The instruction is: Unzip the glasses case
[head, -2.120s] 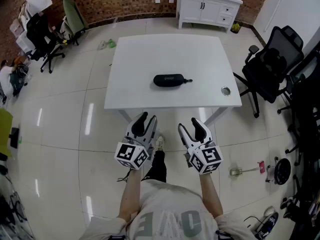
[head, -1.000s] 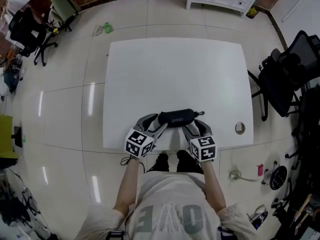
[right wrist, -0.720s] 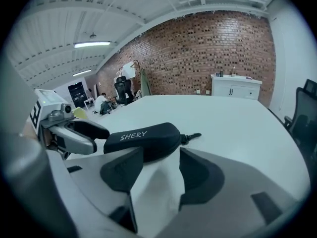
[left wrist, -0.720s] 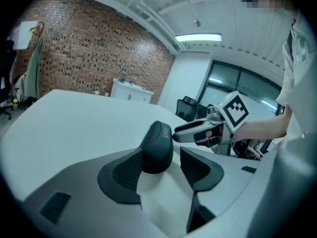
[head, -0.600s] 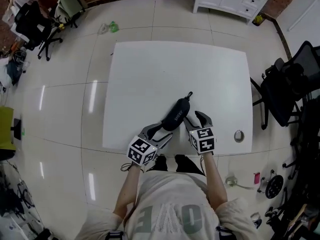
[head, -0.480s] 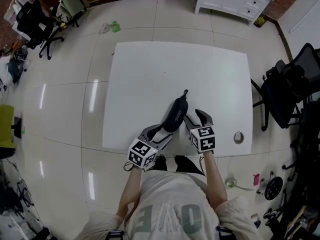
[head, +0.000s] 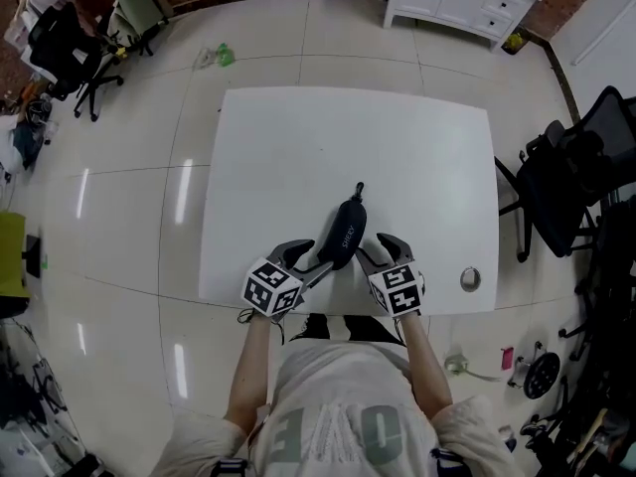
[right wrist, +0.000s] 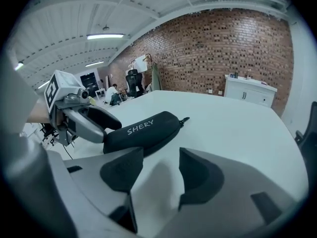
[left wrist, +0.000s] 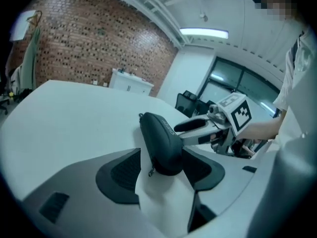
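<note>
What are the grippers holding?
Nothing. The glasses case end sits between the left gripper jaws, which have just been opening; the right gripper is empty.

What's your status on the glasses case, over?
Left gripper just opened wider, glasses case end between fingers. Right gripper open, empty. Case closed, on table. Path clear.

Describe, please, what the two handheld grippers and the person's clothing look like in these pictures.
The left gripper and right gripper each have a light grey body with two broad jaws faced by black textured pads, plus a white cube printed with black square markers. The person wears a pale short-sleeved T-shirt with large faded lettering. No cables show.
</note>
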Demonstrator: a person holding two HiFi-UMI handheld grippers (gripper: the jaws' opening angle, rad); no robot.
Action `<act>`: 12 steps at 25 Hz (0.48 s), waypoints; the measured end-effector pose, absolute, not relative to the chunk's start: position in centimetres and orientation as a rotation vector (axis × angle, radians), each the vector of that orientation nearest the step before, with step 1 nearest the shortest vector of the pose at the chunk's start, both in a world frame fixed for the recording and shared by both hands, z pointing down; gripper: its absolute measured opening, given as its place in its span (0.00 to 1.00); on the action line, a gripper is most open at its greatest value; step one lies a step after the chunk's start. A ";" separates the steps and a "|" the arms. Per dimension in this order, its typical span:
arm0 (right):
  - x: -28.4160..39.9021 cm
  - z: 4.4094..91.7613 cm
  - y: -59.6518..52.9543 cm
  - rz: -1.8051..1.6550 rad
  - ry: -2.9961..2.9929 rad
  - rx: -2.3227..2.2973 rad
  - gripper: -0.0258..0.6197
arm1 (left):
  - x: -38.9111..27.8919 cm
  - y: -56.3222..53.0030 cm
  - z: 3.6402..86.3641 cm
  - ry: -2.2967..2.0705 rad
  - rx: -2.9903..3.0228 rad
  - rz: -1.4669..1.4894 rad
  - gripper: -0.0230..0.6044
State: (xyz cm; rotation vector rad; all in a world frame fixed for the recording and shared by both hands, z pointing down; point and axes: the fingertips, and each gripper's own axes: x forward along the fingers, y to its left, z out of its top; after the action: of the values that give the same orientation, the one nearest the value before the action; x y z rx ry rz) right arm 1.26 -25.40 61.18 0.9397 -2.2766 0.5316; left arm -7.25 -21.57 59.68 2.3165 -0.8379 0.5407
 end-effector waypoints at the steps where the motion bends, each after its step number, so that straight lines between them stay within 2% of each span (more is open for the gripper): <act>1: 1.0 61.1 -25.8 0.516 -2.284 0.931 0.38 | -6.8 -21.1 60.0 -0.808 2.317 0.574 0.41; 9: 1.2 59.8 -29.8 0.365 -2.277 0.996 0.37 | -2.5 -18.2 59.2 -0.669 2.351 0.474 0.41; 12: 2.4 58.4 -28.7 0.394 -2.283 1.060 0.37 | -3.6 -20.2 56.4 -0.765 2.401 0.375 0.41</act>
State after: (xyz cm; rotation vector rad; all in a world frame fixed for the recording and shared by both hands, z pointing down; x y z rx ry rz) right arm 2.37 -28.67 58.40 1.0604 -2.2830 0.3942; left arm -3.58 -20.18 56.44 2.4006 -0.7648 0.3748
